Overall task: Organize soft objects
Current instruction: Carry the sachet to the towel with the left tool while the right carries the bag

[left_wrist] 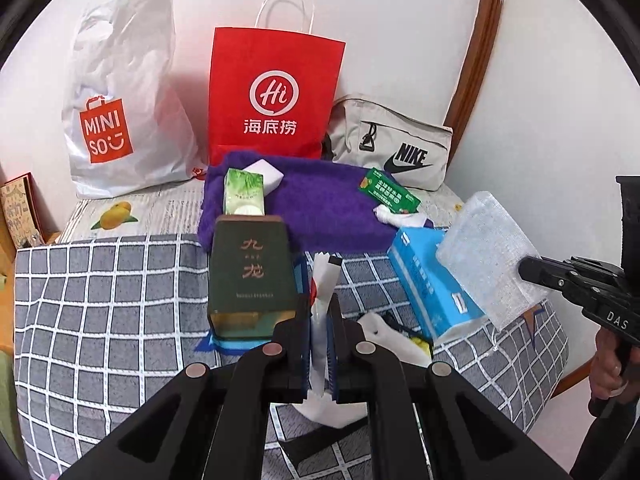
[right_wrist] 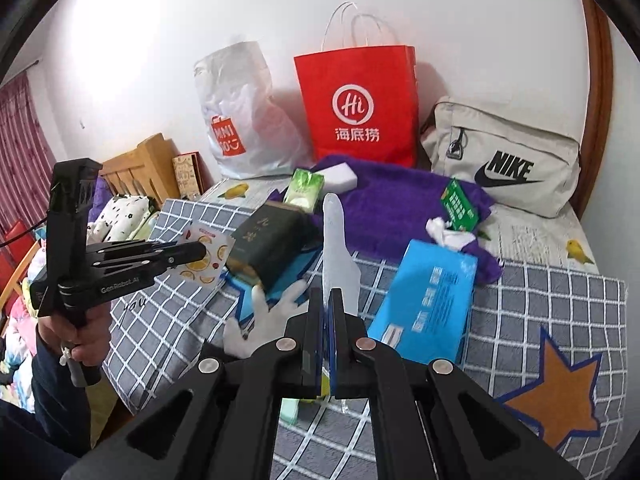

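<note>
Both grippers' fingers are clamped: the left gripper [left_wrist: 319, 320] on a thin white fruit-printed packet [right_wrist: 208, 254], the right gripper [right_wrist: 329, 322] on a clear bubble-wrap sheet [left_wrist: 486, 252], both lifted above the grey checked bed cover [left_wrist: 100, 300]. Beneath lie a blue tissue pack [right_wrist: 428, 300], a dark green box [left_wrist: 250, 268] and a purple fuzzy cloth [left_wrist: 320, 204].

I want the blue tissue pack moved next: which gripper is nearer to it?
Right. The right gripper hangs just above the blue tissue pack; the left gripper is beyond the dark box.

Home bedroom – checked bedspread [left_wrist: 100, 300], wooden headboard [right_wrist: 140, 168] (curtains)
</note>
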### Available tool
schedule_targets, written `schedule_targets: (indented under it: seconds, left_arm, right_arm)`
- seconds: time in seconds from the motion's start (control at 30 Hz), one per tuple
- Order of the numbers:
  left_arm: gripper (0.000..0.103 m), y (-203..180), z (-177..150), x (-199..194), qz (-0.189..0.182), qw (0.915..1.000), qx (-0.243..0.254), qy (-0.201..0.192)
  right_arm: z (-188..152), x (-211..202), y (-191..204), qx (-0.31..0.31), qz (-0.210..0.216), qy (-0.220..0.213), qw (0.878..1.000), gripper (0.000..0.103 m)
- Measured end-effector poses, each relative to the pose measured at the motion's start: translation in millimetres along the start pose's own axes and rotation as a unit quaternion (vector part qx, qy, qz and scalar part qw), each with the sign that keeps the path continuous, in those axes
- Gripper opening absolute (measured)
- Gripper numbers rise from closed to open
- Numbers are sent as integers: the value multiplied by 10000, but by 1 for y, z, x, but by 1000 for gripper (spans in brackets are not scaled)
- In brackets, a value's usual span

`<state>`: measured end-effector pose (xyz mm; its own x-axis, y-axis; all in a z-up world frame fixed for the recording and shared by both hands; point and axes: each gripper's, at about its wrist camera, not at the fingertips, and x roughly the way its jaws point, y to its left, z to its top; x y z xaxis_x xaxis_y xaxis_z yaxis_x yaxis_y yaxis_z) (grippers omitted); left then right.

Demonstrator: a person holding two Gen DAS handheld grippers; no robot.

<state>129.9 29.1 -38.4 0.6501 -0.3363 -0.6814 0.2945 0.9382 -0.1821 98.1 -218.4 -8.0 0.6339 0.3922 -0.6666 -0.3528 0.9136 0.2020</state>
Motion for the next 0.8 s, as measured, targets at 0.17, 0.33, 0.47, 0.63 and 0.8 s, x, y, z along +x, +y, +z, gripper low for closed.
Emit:
schedule_targets:
  seconds: [0.17,0.33,0.47,0.63,0.8]
  left_arm:
    - [7,3,15,2,-8,10000,-45,9]
    - [7,7,33,7,1,10000,-64,9]
    - [7,11,47,14,0,10000,-75,11]
    - [7,14,63,21,13,10000,-81,-1]
    - [7,17,78,28,45,10000,-73,-20]
  right_arm:
    - [17,9,-7,-8,-70,8,10000,2]
    - [34,21,-15,15,-112,28,9999,2]
    - [47,32,-23,42,-126,69,9999,2]
    - [62,42,-33,81,-171,63,9998,2]
    - [77,52,-42,69,-205,61,9997,2]
